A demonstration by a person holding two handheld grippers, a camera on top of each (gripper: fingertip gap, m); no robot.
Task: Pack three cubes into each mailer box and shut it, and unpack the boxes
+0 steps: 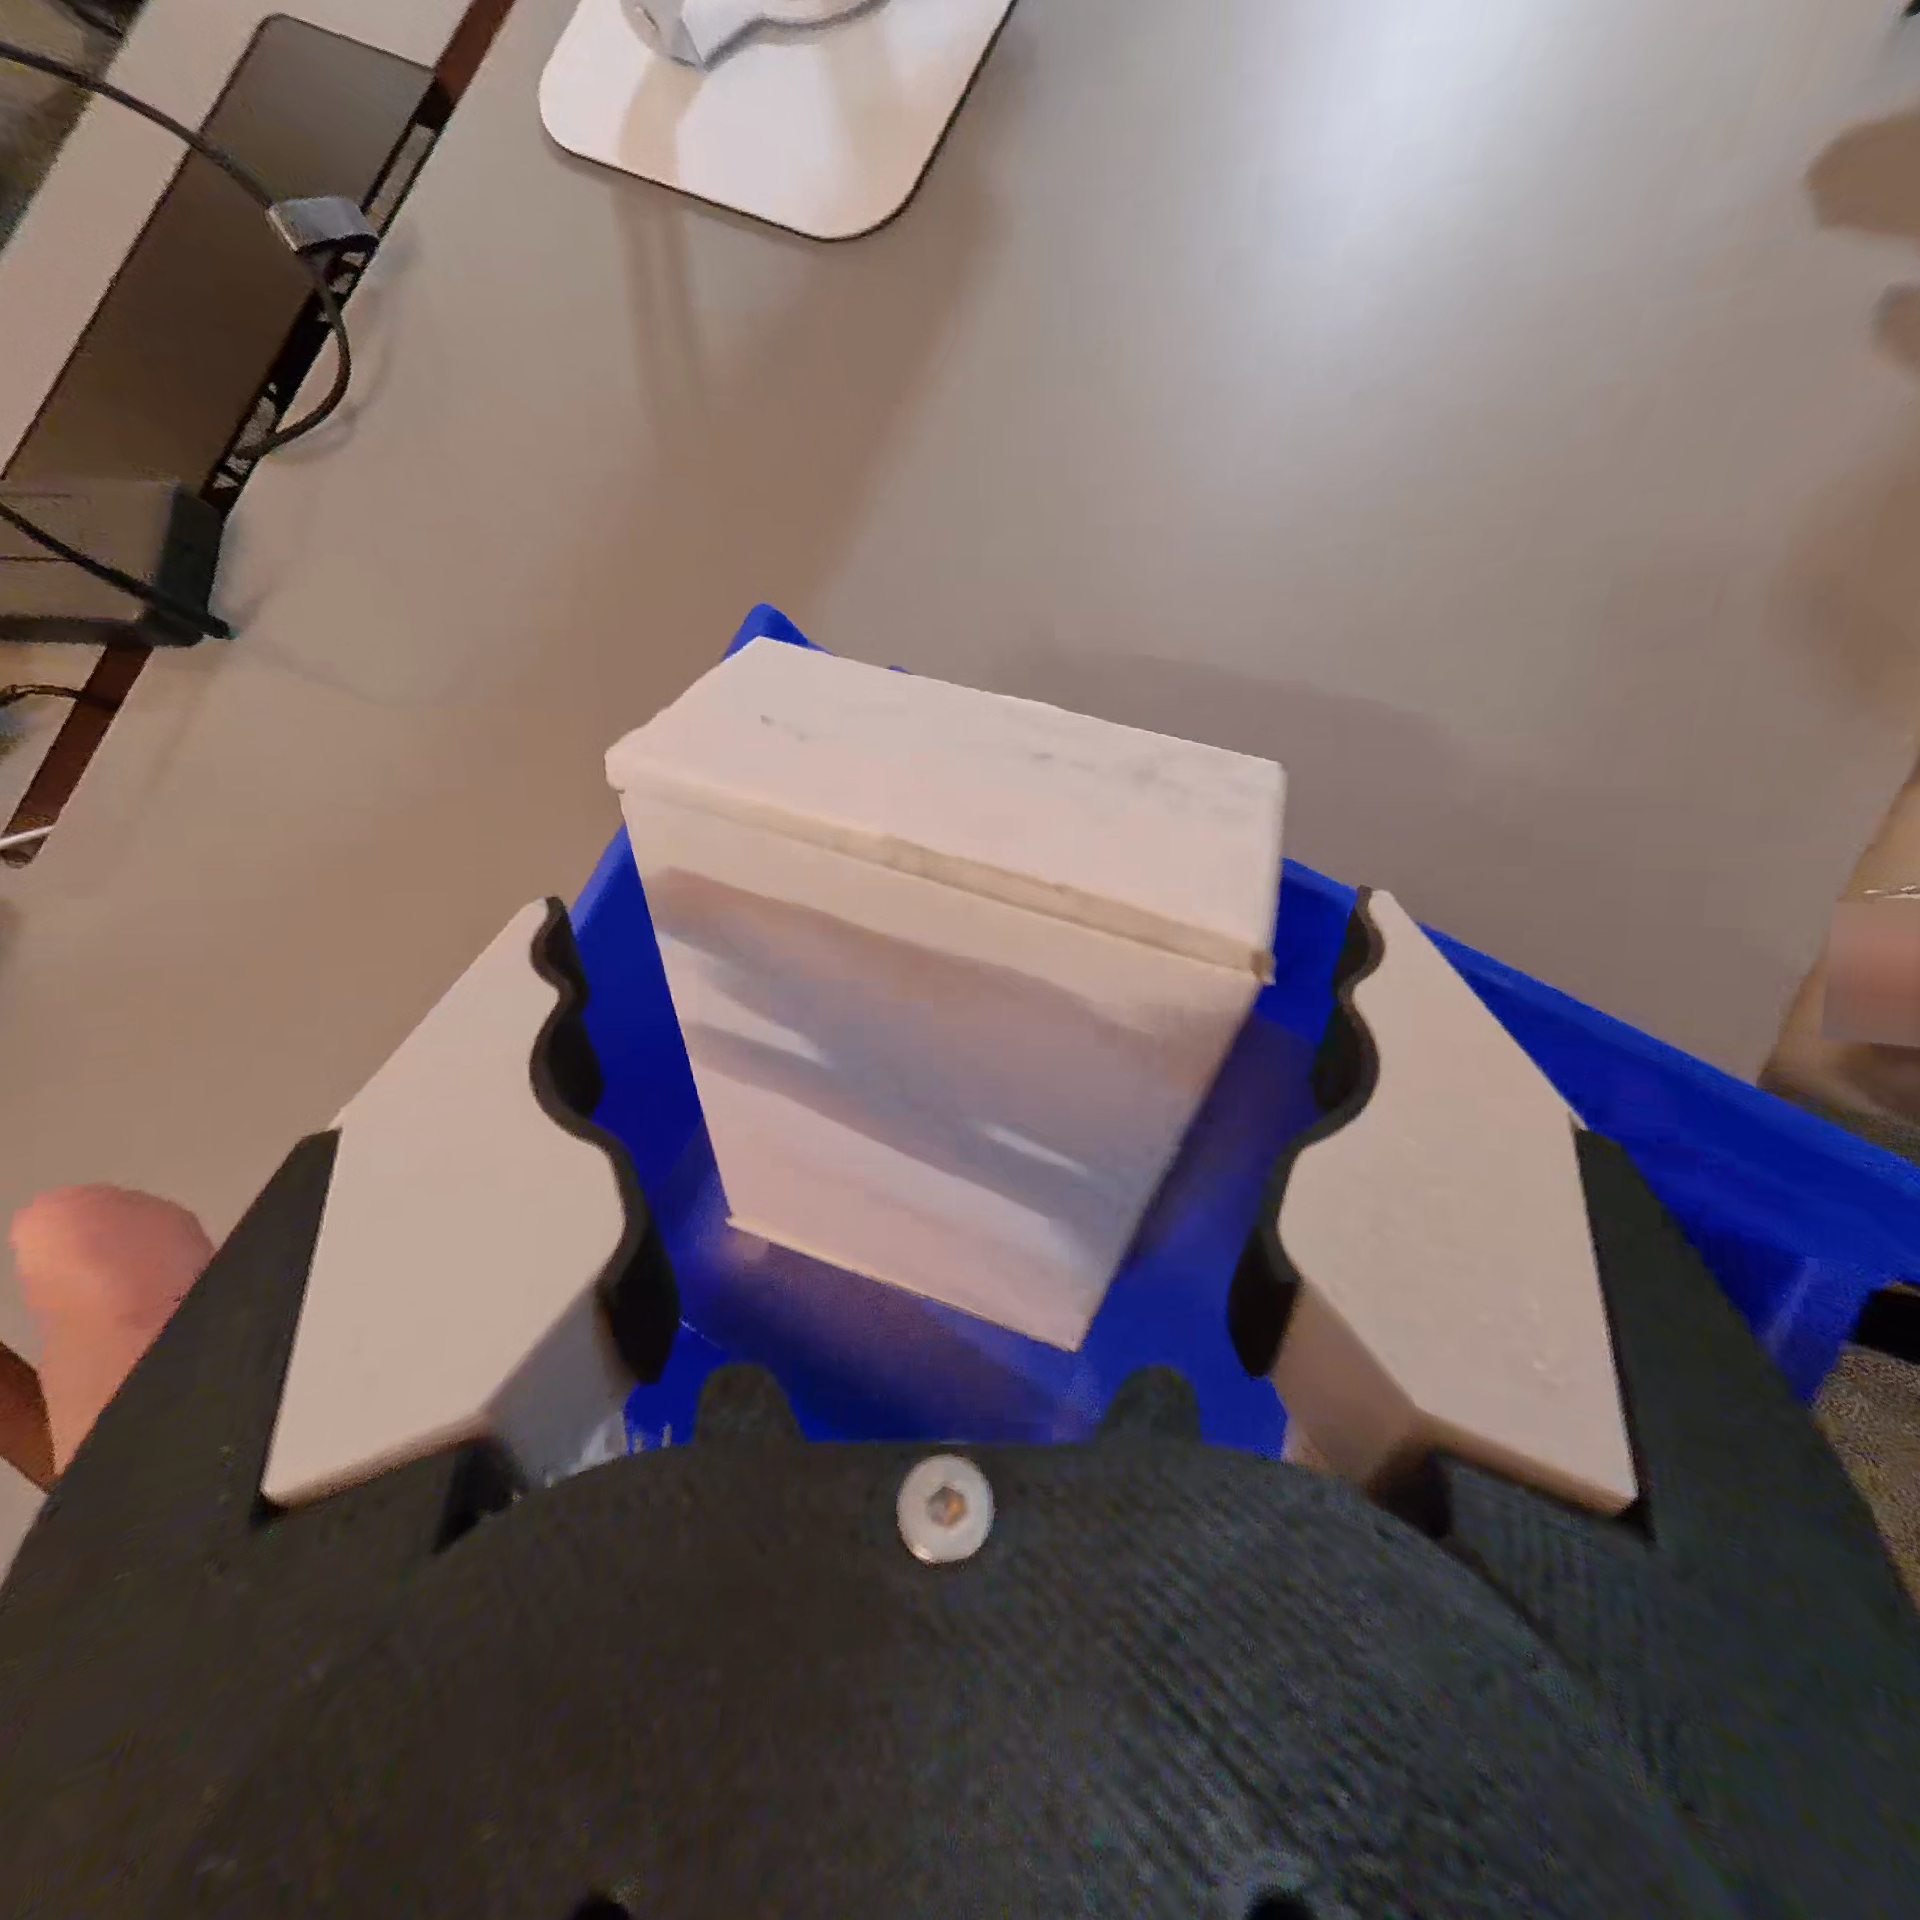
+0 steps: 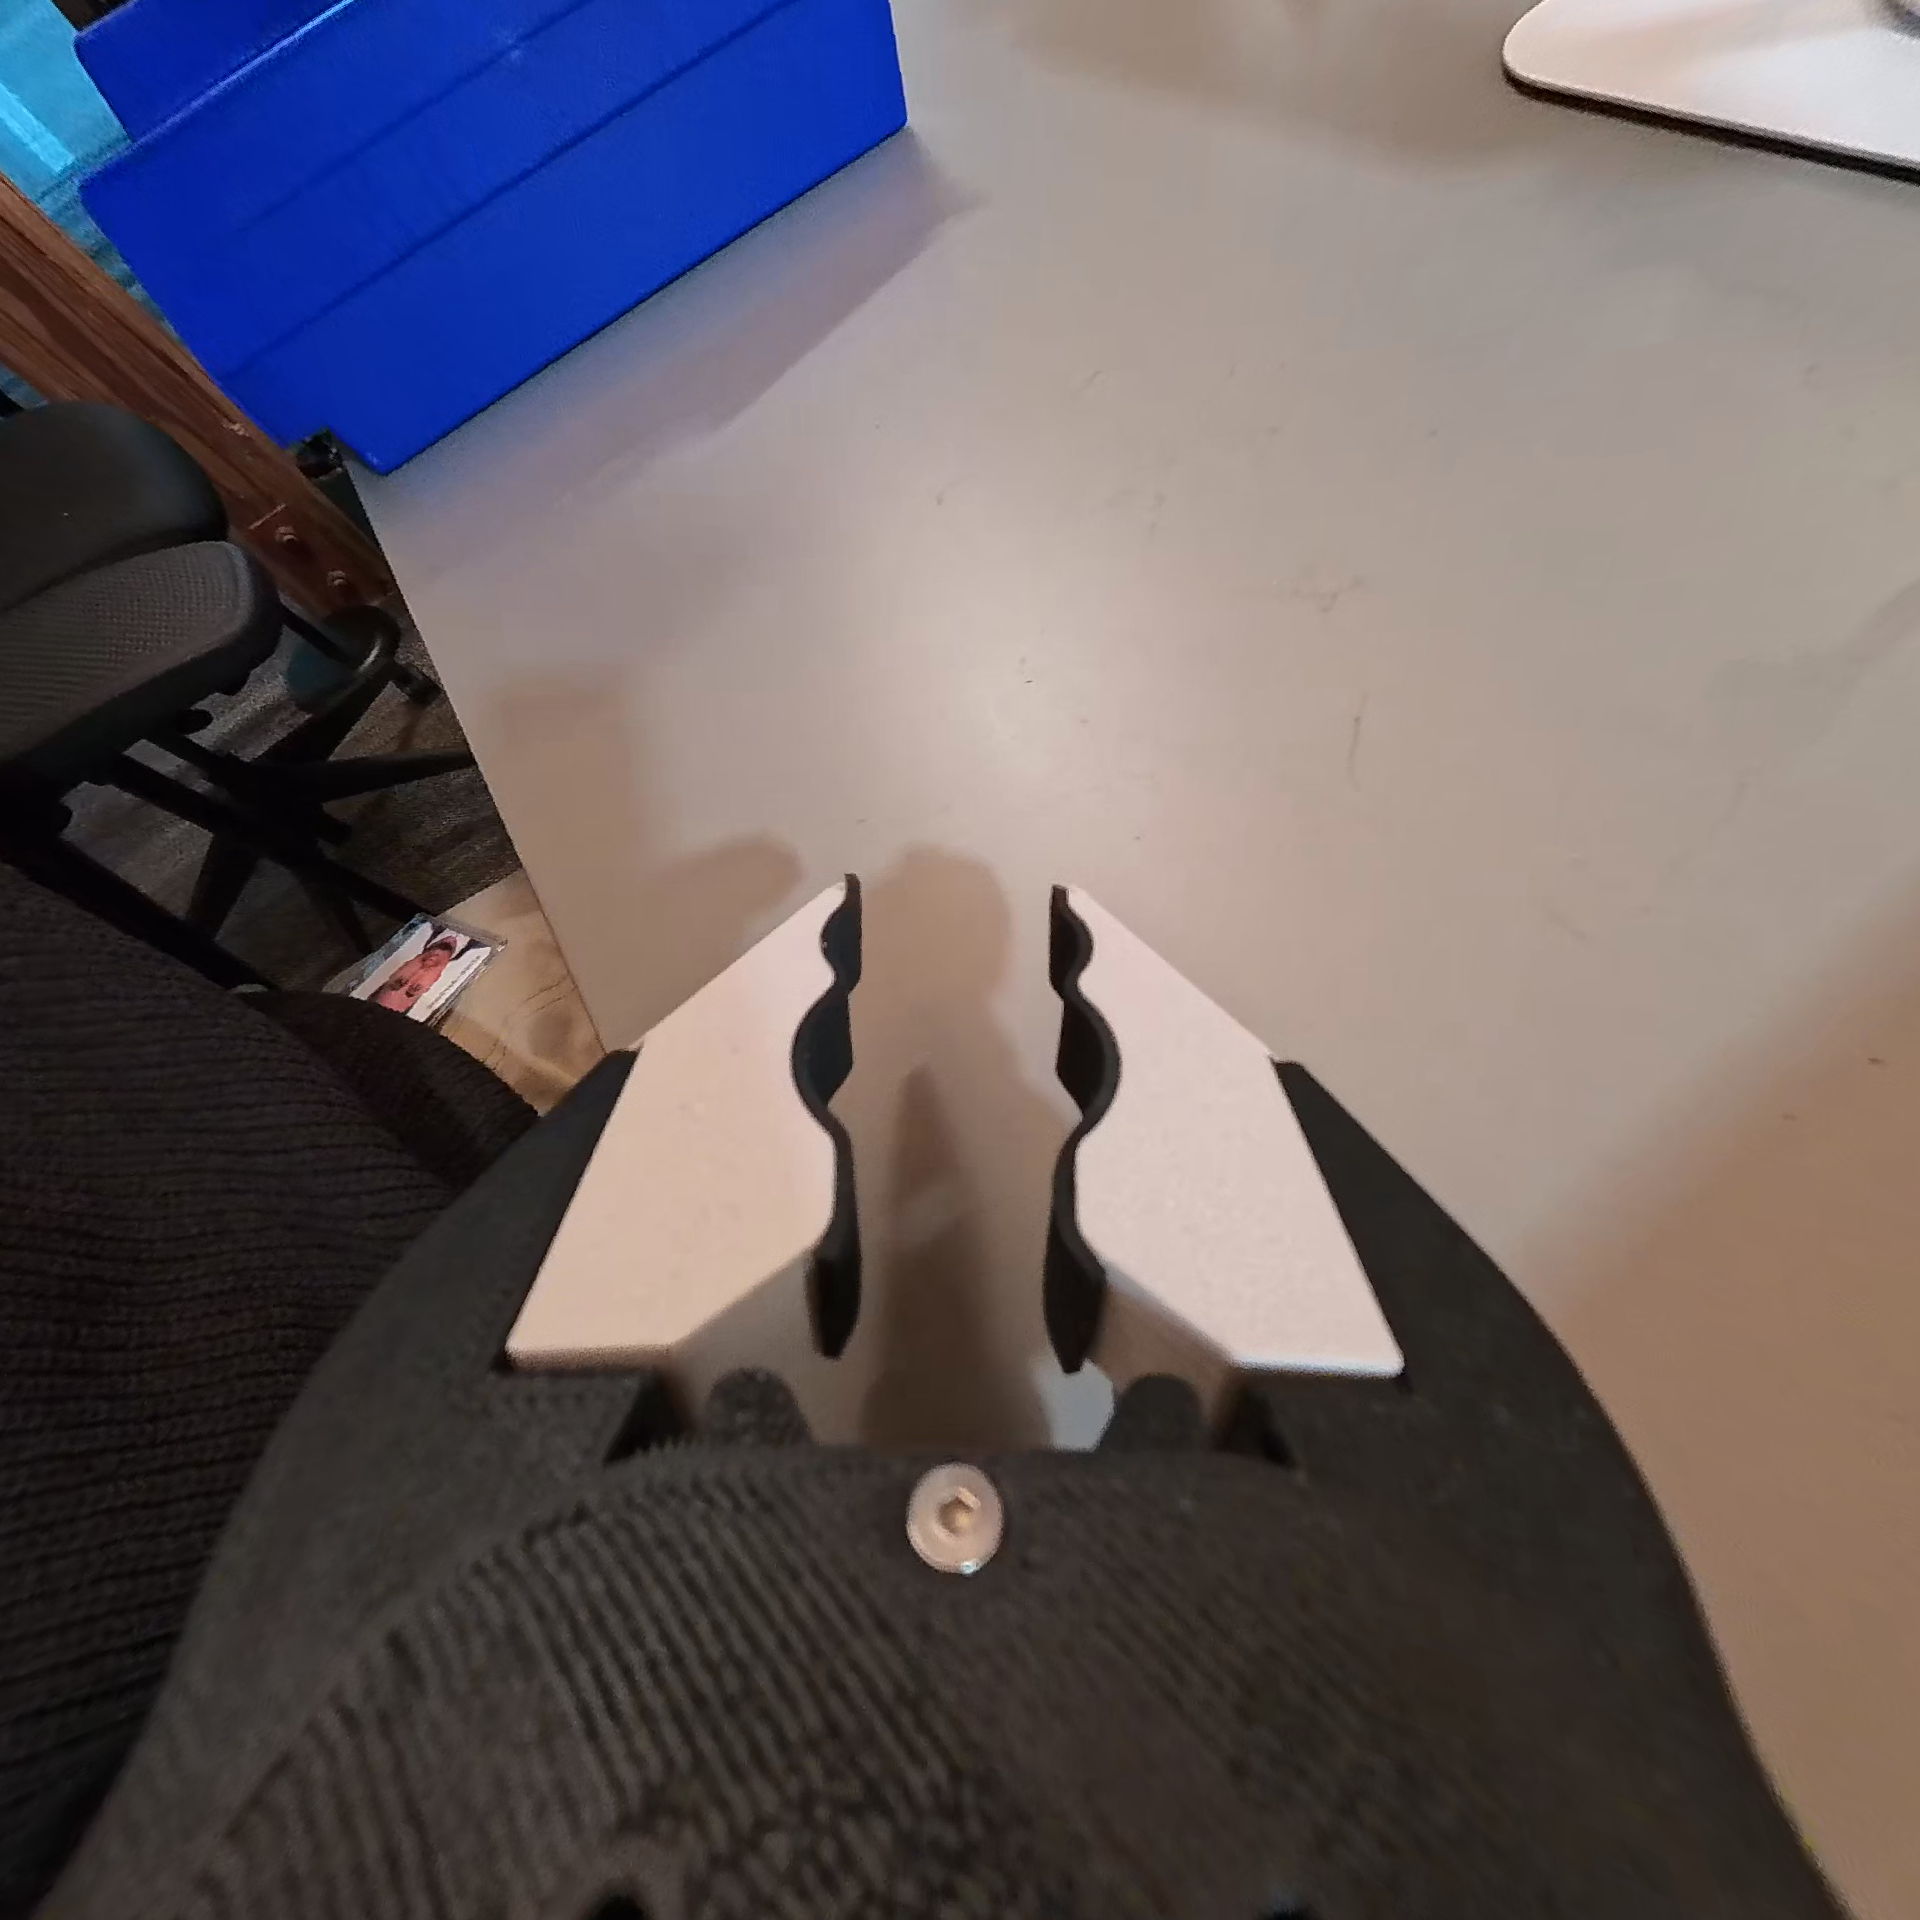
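A white mailer box [image 1: 956, 997], shut, stands on end inside a blue bin [image 1: 1579, 1101] in the left wrist view. My left gripper [image 1: 956, 909] is wide open just above the bin. The box stands between its fingers [image 1: 436, 1195] with a gap on each side, so neither finger touches it. My right gripper [image 2: 954, 888] is open with a narrow gap and holds nothing. It hovers low over the bare grey table [image 2: 1247, 623]. The blue bin also shows in the right wrist view [image 2: 499, 208], at the table's far left corner. No cubes are in view.
A white monitor stand base [image 1: 769, 104] sits at the back of the table and shows in the right wrist view [image 2: 1714, 94] too. A dark box with cables [image 1: 208, 260] lies at the left. An office chair [image 2: 125, 644] stands beyond the table edge. A blurred pale object [image 1: 1870, 977] sits at the right edge.
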